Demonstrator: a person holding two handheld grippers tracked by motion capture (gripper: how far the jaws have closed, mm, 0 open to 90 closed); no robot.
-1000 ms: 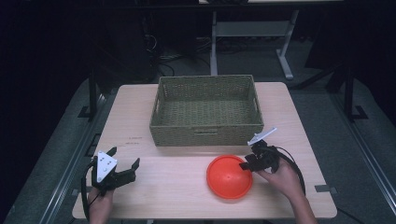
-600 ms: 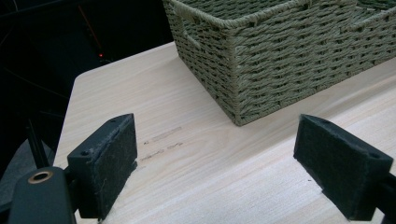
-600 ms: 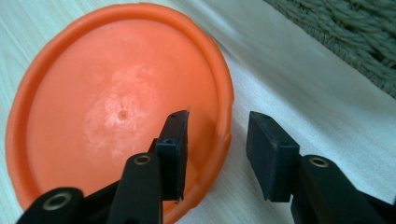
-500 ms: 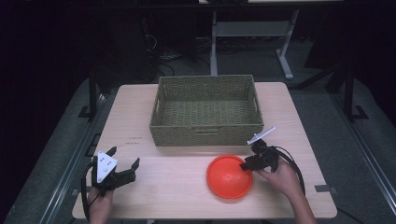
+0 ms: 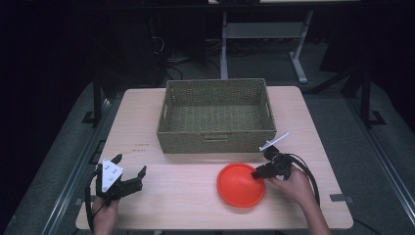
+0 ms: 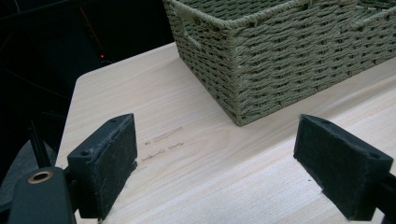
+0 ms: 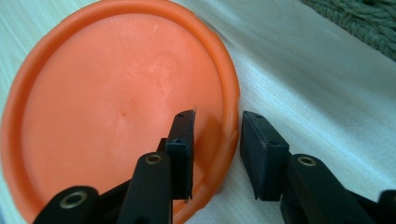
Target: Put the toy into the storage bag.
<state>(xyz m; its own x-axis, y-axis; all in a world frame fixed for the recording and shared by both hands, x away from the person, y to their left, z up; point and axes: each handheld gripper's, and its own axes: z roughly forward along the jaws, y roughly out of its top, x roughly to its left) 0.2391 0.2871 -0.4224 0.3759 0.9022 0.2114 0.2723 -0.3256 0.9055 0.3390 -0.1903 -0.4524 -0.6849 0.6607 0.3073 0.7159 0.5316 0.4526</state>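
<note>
While my right gripper [image 5: 261, 171] sits at the right edge of the orange plate [image 5: 241, 184], its jaws stand a little apart, one over the smooth, glossy face and one outside the raised rim [image 7: 232, 116], straddling it without pinching it, as far as I can tell. That plate is a round, shallow plastic disc lying flat on the pale wood-grain worktop [image 5: 186, 191], just in front of the basket [image 5: 217, 115]. Rectangular and open-topped, the basket is woven from thick greenish cord, with a handle slot in its end wall [image 6: 192, 38]. My left gripper [image 5: 123, 178] rests near the front left corner of the worktop, well apart from both, its flat felt-like black pads [image 6: 106, 161] spread wide with nothing between them.
</note>
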